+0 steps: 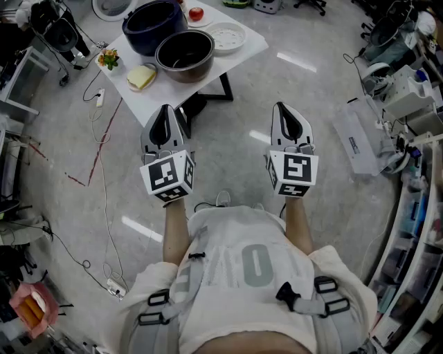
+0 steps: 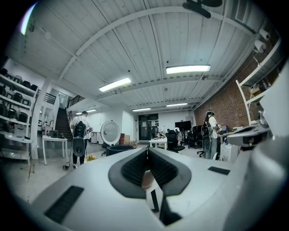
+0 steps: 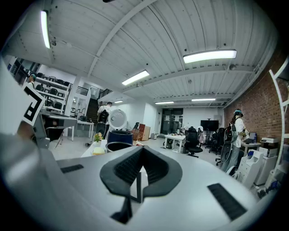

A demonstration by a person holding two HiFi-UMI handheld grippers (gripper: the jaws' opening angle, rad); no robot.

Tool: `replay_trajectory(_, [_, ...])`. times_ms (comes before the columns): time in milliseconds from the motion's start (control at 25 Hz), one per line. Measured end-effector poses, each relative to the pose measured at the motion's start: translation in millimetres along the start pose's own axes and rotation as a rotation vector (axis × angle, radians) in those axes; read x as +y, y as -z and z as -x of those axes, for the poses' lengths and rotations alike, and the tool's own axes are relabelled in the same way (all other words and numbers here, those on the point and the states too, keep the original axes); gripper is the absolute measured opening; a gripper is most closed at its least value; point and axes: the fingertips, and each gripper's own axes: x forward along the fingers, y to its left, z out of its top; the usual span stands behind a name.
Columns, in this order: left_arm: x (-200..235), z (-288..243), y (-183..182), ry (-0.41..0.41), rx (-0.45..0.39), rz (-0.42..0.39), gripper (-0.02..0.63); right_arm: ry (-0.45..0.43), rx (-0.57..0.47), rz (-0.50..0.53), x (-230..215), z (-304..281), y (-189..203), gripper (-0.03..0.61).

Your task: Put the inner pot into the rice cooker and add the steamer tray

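A dark blue rice cooker (image 1: 154,26) stands open on the white table (image 1: 252,45), its round lid (image 1: 114,7) tipped back. The metal inner pot (image 1: 185,55) sits on the table just in front of it, and the white steamer tray (image 1: 226,36) lies to the right. My left gripper (image 1: 165,108) and right gripper (image 1: 279,106) hover level over the floor, short of the table, both shut and holding nothing. The left gripper view shows the cooker (image 2: 119,148) beyond the closed jaws. The right gripper view shows the cooker (image 3: 119,135) and the pot (image 3: 118,146).
A red fruit (image 1: 196,13), small flowers (image 1: 108,59) and a yellow block (image 1: 141,77) share the table. Cables (image 1: 102,173) trail over the floor at left. A white box (image 1: 360,145) and shelving (image 1: 415,207) stand at right. People (image 2: 79,135) and office chairs (image 3: 193,140) are farther off.
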Motion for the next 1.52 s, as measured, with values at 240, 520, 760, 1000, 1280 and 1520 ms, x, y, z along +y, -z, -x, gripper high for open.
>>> replay_trajectory(240, [11.6, -16.3, -0.6, 0.029, -0.004, 0.000, 0.025, 0.001, 0.010, -0.002, 8.6, -13.2, -0.1, 0.006])
replay_trajectory(520, [23.7, -28.9, 0.7, 0.101, -0.001, 0.011, 0.025, 0.020, -0.014, -0.086, 20.0, -15.2, -2.3, 0.006])
replay_trajectory(760, [43.2, -43.0, 7.0, 0.106, -0.022, -0.012, 0.025, 0.054, 0.006, -0.098, 30.7, -1.2, 13.4, 0.006])
replay_trajectory(1000, [27.9, -61.4, 5.3, 0.141, -0.044, -0.022, 0.025, 0.023, 0.032, -0.046, 19.0, -8.2, 20.6, 0.007])
replay_trajectory(1280, [15.2, -105.3, 12.1, 0.116, -0.068, -0.061, 0.025, 0.005, -0.010, -0.055, -7.3, -63.7, 27.3, 0.008])
replay_trajectory(1520, [7.9, -172.0, -1.5, 0.080, -0.088, -0.046, 0.025, -0.025, -0.043, -0.046, -39.4, -136.1, 11.8, 0.008])
